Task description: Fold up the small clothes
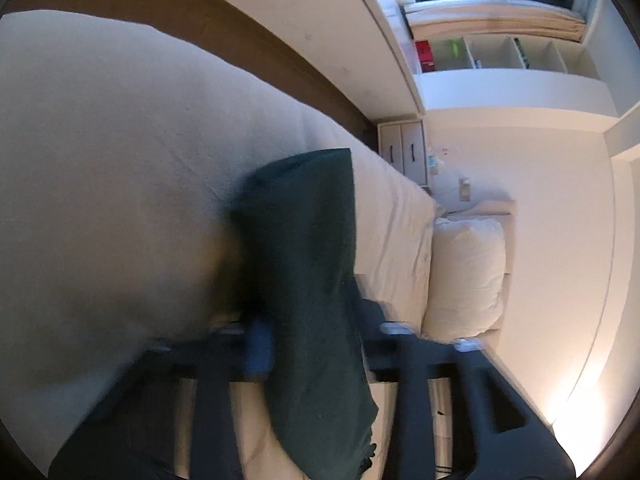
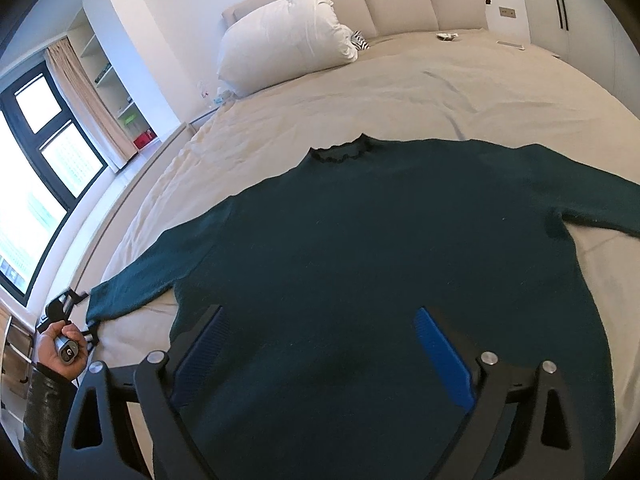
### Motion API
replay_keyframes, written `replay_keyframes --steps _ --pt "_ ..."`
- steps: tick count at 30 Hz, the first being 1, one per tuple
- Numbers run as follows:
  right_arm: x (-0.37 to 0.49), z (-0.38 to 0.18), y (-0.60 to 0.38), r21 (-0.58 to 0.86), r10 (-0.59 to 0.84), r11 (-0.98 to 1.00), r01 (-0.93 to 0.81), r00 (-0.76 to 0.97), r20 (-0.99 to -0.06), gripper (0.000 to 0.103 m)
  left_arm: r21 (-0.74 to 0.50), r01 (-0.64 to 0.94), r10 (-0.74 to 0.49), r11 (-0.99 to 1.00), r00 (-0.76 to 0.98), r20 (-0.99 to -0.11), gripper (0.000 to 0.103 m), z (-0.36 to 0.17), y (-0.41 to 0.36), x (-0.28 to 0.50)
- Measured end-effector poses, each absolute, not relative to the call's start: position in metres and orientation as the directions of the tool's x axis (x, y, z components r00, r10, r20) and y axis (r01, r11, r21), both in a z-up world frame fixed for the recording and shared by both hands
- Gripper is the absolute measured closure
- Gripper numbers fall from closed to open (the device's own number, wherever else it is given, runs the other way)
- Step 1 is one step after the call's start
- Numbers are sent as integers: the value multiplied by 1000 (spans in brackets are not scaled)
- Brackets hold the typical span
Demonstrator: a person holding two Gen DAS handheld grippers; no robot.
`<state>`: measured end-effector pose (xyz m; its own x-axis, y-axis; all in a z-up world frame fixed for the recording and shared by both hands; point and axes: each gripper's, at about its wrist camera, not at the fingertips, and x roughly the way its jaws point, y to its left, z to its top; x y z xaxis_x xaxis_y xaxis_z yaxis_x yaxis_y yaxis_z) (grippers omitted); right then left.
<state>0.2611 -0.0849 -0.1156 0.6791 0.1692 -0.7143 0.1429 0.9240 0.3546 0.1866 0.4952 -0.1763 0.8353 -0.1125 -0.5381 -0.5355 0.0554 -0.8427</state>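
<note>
Sweater fold is just getting going

The dark green sweater (image 2: 380, 240) is lying flat on the bed (image 2: 400, 92), nothing folded yet. The left gripper (image 2: 86, 318) is pinching the sleeve cuff (image 2: 100, 304) while the right gripper (image 2: 320, 344) is hovering wide open above the hem.

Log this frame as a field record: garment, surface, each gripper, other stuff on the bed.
garment: dark green sweater, spread flat, sleeves out, collar toward headboard
surface: bed with beige sheet
left gripper: at the cuff of the left sleeve; fabric runs between its fingers, looks shut on it
right gripper: open, jaws wide apart, over the sweater's lower body
other: white pillow by the headboard; small striped item beside it
</note>
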Motion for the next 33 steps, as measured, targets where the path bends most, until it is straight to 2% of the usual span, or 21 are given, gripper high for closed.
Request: replay_keyframes --steps 1,3,7,10,12,14,15,17,18,21,23,27,31,33 --pt "261 -116 -87 357 170 923 145 678 -715 9 -841 -538 -115 59 833 -542 89 -176 496 186" --pt "265 -119 -92 363 173 920 150 676 -716 11 -827 -548 -103 121 822 -560 93 -166 492 188" --pt "270 -127 -106 383 182 908 170 664 -725 19 -772 -507 -92 383 811 -578 95 -118 455 217" --pt "276 -134 -123 414 186 887 206 660 -728 21 -639 -397 -100 659 796 -597 95 -70 383 254" --pt "283 -141 -139 452 202 861 234 659 -725 21 -444 -267 -78 856 781 -620 95 -44 306 274" --pt "296 -148 -154 491 234 837 242 653 -720 21 -138 -115 1 984 774 -633 95 -40 214 281" --pt "303 -151 -160 514 259 824 240 647 -717 21 56 -47 71 997 786 -614 95 -49 165 278" --pt "317 -159 -168 563 321 794 229 628 -709 21 326 56 145 944 816 -560 95 -79 97 266" --pt "328 -164 -173 594 364 773 220 613 -701 21 409 99 158 907 821 -549 95 -94 72 255" --pt "360 -179 -176 688 497 699 194 560 -663 21 551 174 191 816 819 -541 95 -135 34 242" --pt "384 -189 -168 744 583 643 179 515 -628 21 597 177 210 782 828 -520 95 -144 25 238" --pt "430 -201 -130 838 746 534 108 406 -528 21 590 160 213 792 833 -511 95 -144 30 255" --pt "467 -204 -86 886 839 461 52 302 -454 21 595 168 208 786 834 -511 95 -146 51 270" --pt "481 -206 -69 890 851 454 49 273 -449 22 595 165 200 787 844 -498 95 -143 48 261"
